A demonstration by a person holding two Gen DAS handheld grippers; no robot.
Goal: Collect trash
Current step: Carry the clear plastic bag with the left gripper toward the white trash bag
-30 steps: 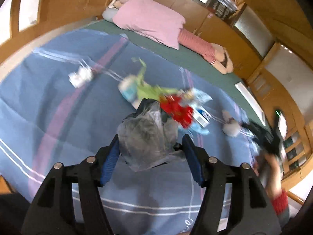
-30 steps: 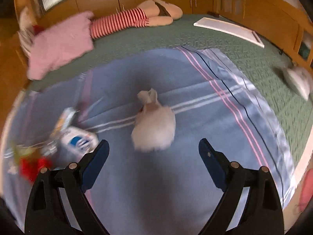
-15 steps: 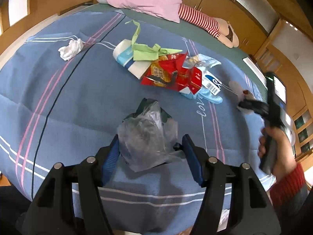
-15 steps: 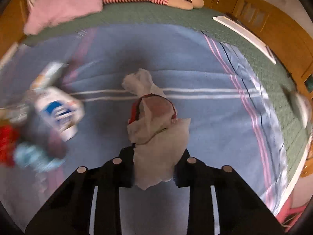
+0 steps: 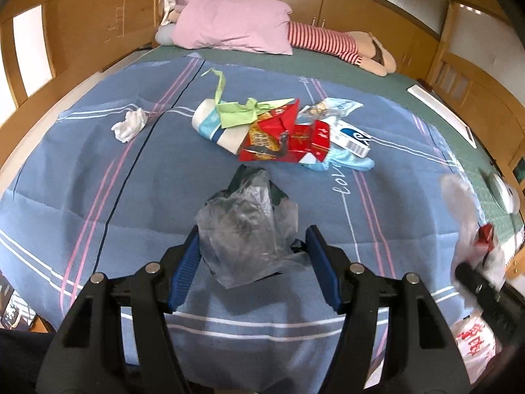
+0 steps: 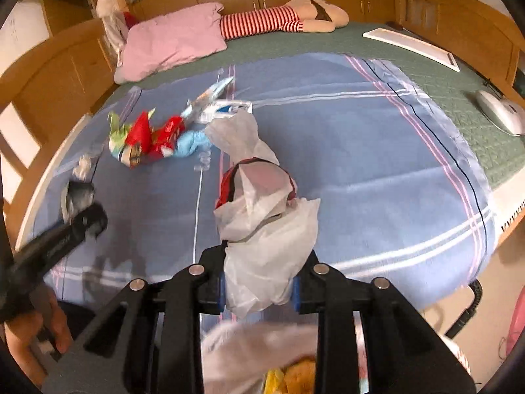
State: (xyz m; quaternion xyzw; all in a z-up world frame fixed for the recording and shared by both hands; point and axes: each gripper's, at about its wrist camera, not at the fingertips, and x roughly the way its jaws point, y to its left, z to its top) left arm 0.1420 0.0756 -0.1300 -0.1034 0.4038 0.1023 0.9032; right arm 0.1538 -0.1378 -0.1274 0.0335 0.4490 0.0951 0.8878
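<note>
My left gripper (image 5: 252, 256) is shut on a crumpled clear grey plastic bag (image 5: 249, 226) above the blue blanket (image 5: 98, 180). Beyond it lies a trash pile: red wrappers (image 5: 282, 138), green paper (image 5: 239, 111), a blue wad (image 5: 351, 161), and a white tissue (image 5: 129, 124) off to the left. My right gripper (image 6: 259, 289) is shut on a white plastic bag (image 6: 265, 229) with a red-rimmed thing inside. It hangs over an open white bag (image 6: 262, 354) holding yellow scraps. The left gripper (image 6: 78, 223) shows blurred at the left of the right wrist view.
A pink pillow (image 5: 233, 26) and a striped stuffed figure (image 5: 328, 41) lie at the head of the bed. A white board (image 6: 410, 46) and a white device (image 6: 502, 115) rest on the green cover. Wooden bed rails surround it. A printed white bag (image 5: 475, 341) sits low right.
The right gripper closed on the white bag, lifted it off the blanket and swung it towards the bed's near edge. The left gripper rolled and shifted slightly, still gripping its grey bag.
</note>
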